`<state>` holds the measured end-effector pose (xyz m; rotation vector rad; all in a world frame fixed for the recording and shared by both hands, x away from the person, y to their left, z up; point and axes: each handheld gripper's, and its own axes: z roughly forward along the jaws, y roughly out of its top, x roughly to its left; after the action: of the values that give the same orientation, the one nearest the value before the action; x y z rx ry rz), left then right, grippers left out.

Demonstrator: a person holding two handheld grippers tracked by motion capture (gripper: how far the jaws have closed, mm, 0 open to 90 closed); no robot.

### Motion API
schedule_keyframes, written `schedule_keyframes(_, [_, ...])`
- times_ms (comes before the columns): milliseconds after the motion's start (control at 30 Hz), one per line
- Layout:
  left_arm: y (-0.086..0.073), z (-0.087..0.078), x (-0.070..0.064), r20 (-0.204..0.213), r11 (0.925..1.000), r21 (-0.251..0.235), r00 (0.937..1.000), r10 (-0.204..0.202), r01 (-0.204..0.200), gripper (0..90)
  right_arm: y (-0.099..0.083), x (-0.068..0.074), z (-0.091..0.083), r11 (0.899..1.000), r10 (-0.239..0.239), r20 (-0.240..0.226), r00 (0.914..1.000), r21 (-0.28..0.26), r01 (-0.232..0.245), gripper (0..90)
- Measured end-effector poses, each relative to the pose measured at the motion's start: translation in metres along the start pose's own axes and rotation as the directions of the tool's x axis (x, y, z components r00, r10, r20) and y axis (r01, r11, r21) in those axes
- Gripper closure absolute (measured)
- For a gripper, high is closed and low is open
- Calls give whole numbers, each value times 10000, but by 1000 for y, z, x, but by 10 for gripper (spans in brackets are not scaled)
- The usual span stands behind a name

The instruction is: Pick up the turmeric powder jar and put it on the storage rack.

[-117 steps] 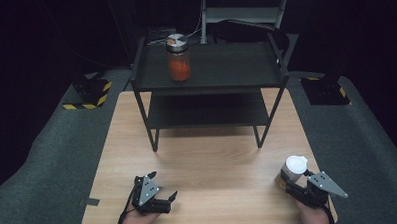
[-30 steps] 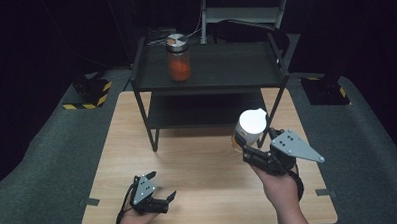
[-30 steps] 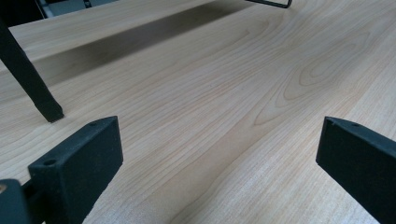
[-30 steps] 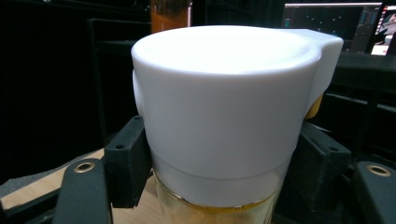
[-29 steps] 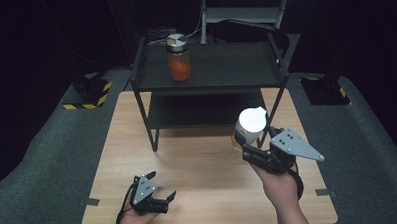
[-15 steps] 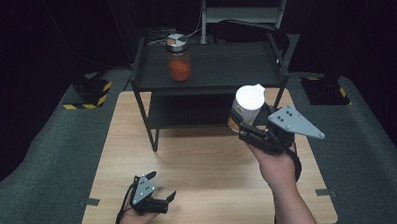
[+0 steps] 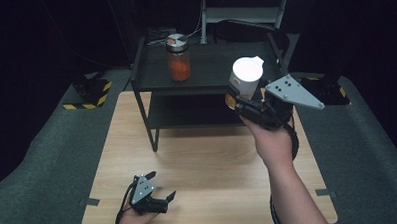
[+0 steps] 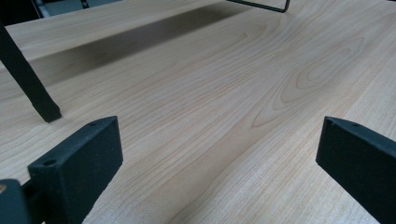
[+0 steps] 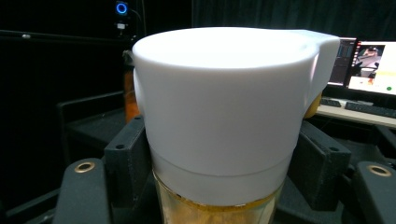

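Your right gripper has its fingers clamped on the white-lidded jar, gripping the glass body just below the lid, one finger on each side. You hold the jar upright in the air, raised off the desk and level with the front edge of the top shelf of the black rack, near that shelf's right end. In the right gripper view, the white lid has a small tab at its right rim, and yellowish contents show through the glass under it. On the same top shelf, well to the left of your jar, stands a second jar with a metal lid and orange-red contents. Your left gripper sits low at the near left part of the desk with its fingers spread wide apart, bare wood between them and a rack leg ahead to the left.
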<state>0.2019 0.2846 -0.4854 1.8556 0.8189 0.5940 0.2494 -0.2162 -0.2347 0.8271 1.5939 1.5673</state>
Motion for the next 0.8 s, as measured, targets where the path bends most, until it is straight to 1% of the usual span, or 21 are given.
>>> schedule_keyframes(67, [-1,0,0,12,10000,-39,10000,-52,52,7,5,0,5,10000,-28,101,9999,25,28,302])
schedule_keyframes(133, [-1,0,1,24,10000,-54,10000,-60,60,7,11,-2,12,9999,116,174,9998,65,-117,301])
schedule_keyframes(300, [-1,-1,2,55,9999,-81,9999,-129,129,7,19,-3,26,10000,57,342,9994,14,-58,301])
schedule_keyframes(367, [-2,-1,2,72,9998,-91,9999,-157,158,7,22,-5,34,9999,65,411,9991,78,-68,301])
schedule_keyframes(500, [-3,-1,3,112,9996,-155,9996,-247,249,7,24,-9,46,9995,260,572,9980,177,-271,301])
schedule_keyframes(667, [-4,-1,4,134,9994,-189,9995,-290,292,7,24,-15,59,9990,370,735,9966,239,-388,301])
schedule_keyframes(733, [-4,-2,5,147,9992,-195,9993,-336,339,7,26,-18,65,9980,489,762,9959,367,-518,301])
schedule_keyframes(800, [-4,-2,5,162,9990,-195,9991,-391,394,7,27,-19,70,9974,448,802,9958,528,-492,301])
